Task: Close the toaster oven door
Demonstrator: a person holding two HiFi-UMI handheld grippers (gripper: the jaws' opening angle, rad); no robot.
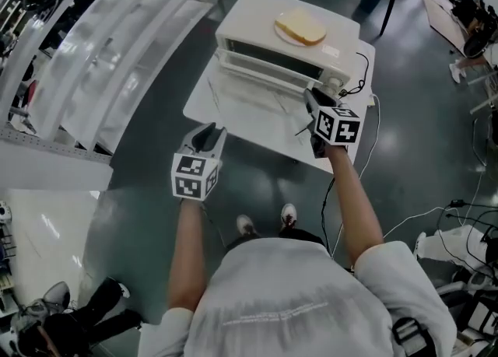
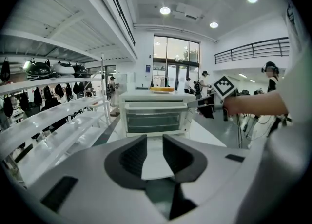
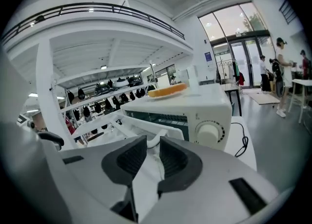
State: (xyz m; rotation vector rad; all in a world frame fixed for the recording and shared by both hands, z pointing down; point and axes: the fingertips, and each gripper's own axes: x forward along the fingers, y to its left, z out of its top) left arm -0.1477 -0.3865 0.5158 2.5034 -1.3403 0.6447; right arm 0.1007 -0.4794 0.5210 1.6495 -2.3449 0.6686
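**A:** Which step are we at w/ the toaster oven (image 1: 264,40)?

**B:** Approach, I'd say. The door (image 1: 257,95) is dropped open, lying out toward the person, not lifted yet.

**A:** Right gripper (image 1: 317,106)?

**B:** Up at the door's front right corner. Jaws a narrow gap apart, nothing held. In the right gripper view the door's white handle (image 3: 161,135) sits just ahead of the jaw tips, abt in line w/ the gap. Can't tell if it's touching.

**A:** And the left gripper (image 1: 207,138)?

**B:** Hangs back, short of the bench (image 1: 204,103) edge. Jaws part-open, empty. The oven is well ahead of them, straight on, w/ bare bench between.

**A:** So next?

**B:** Prob. get the right jaws under or onto the handle, then swing the door up & away from them till it meets the oven front. No real grip needed imo, a push would do.

**A:** Anything to mind?

**B:** Bread (image 1: 299,27) on top of the oven, above & beyond the jaws. A hard slam could jog it. The dial (image 3: 209,132) is just right of the jaws, so keep clear.
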